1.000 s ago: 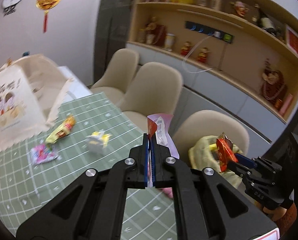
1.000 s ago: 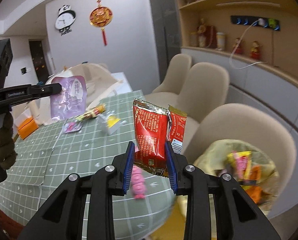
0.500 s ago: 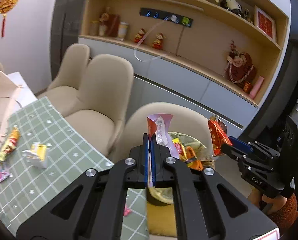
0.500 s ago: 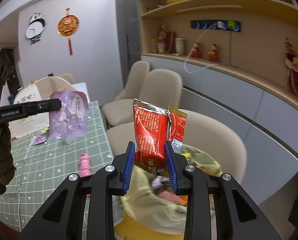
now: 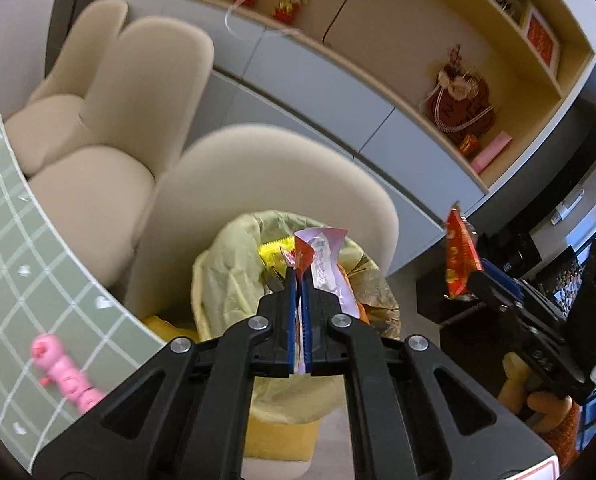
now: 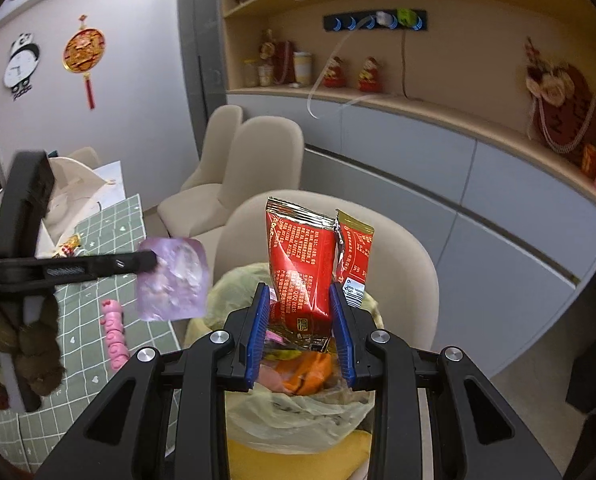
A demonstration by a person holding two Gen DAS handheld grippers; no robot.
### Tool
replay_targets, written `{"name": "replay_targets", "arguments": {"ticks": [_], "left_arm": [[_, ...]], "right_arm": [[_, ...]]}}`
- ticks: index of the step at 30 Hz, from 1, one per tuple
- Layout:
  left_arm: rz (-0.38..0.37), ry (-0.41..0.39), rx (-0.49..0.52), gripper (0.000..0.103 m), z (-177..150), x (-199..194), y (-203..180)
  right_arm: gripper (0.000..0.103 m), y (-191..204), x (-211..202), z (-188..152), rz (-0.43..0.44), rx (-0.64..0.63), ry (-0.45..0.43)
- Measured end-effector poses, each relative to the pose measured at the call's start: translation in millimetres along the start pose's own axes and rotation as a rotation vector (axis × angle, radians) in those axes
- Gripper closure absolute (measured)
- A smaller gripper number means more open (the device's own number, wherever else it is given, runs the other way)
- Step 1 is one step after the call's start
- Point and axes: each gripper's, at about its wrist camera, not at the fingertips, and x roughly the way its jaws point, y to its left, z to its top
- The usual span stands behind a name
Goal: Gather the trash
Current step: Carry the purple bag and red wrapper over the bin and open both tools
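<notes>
Two grippers hang over the yellow bin (image 5: pixel 226 280) with its pale liner — the left gripper (image 5: pixel 299 280) pinched tight on a purple-white wrapper (image 5: pixel 325 256), the right gripper (image 6: pixel 299 312) clamped on a red snack packet (image 6: pixel 305 264). The bin sits beside the green checked table (image 5: pixel 26 264), where a pink wrapper (image 5: pixel 64 376) lies.

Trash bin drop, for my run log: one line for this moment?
left tongs: purple wrapper | right tongs: red wrapper | both above bin
</notes>
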Motion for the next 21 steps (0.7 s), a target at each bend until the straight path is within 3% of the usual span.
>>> {"name": "replay_targets", "arguments": {"ticks": [6, 9, 10, 11, 12, 13, 21], "left_arm": [[0.015, 0.121, 0.039, 0.101, 0.1, 68.1, -10.8], [0.016, 0.144, 0.044, 0.1, -4.1, 85.0, -12.1], [0.015, 0.149, 0.044, 0.098, -4.7, 89.8, -12.6], [0.011, 0.152, 0.041, 0.087, -4.9, 92.0, -12.0], [0.004, 0.151, 0.034, 0.071, -5.2, 91.8, -10.1], [0.001, 0.147, 0.024, 0.066, -4.8, 90.5, -7.0], [0.062, 0.02, -0.033, 0.056, -5.2, 29.1, 25.4]], "right_arm": [[0.073, -11.7, 10.5, -4.8, -0.026, 0.021, 0.022], [0.073, -15.4, 14.8, -6.2, -0.03, 0.025, 0.036], [0.073, -16.2, 16.5, -5.8, -0.031, 0.025, 0.04], [0.073, -16.6, 18.0, -6.3, -0.032, 0.024, 0.044], [0.073, -17.1, 20.4, -7.1, -0.031, 0.023, 0.048], [0.073, -16.9, 22.3, -6.8, -0.027, 0.022, 0.05], [0.073, 11.2, 63.9, -5.3, 0.085, -0.028, 0.113]]}}
